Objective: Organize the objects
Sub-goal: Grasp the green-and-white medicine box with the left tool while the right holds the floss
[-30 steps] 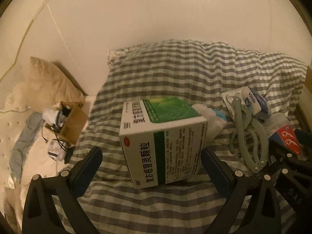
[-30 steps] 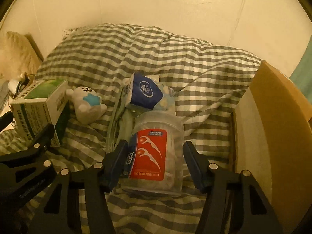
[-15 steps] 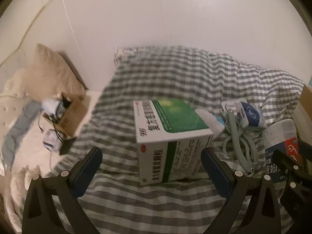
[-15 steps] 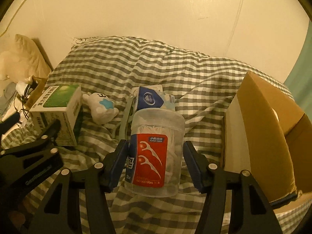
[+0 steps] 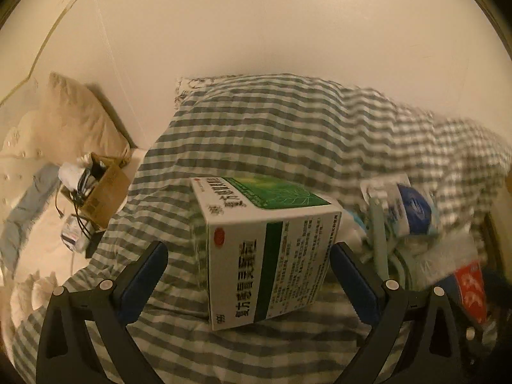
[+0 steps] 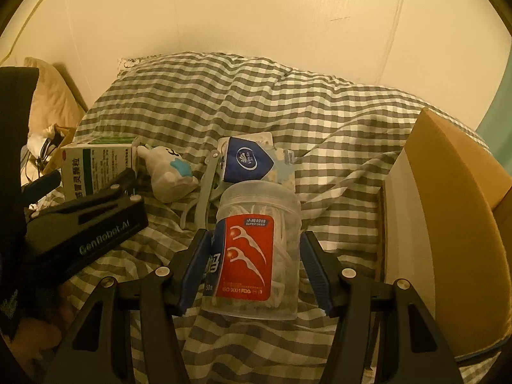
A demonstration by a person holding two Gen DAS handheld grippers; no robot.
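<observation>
Two grippers worked over a checked quilt (image 6: 256, 102). Nearest, the right gripper (image 6: 254, 265) clasped a clear floss-pick jar (image 6: 256, 249) w/ a red label, upright, jaws pressing both sides. Best to keep it level and carry it toward the cardboard box (image 6: 448, 224) at right. The left gripper (image 5: 248, 275) gaped wide around a white-and-green medicine box (image 5: 268, 249) resting on the quilt, pads not touching. Beyond lay a tissue pack (image 6: 248, 160) & a plush toy (image 6: 169, 172).

Grey-white checked quilt (image 6: 224, 102), green-white box (image 5: 268, 249), red-labelled clear jar (image 6: 256, 249).
</observation>
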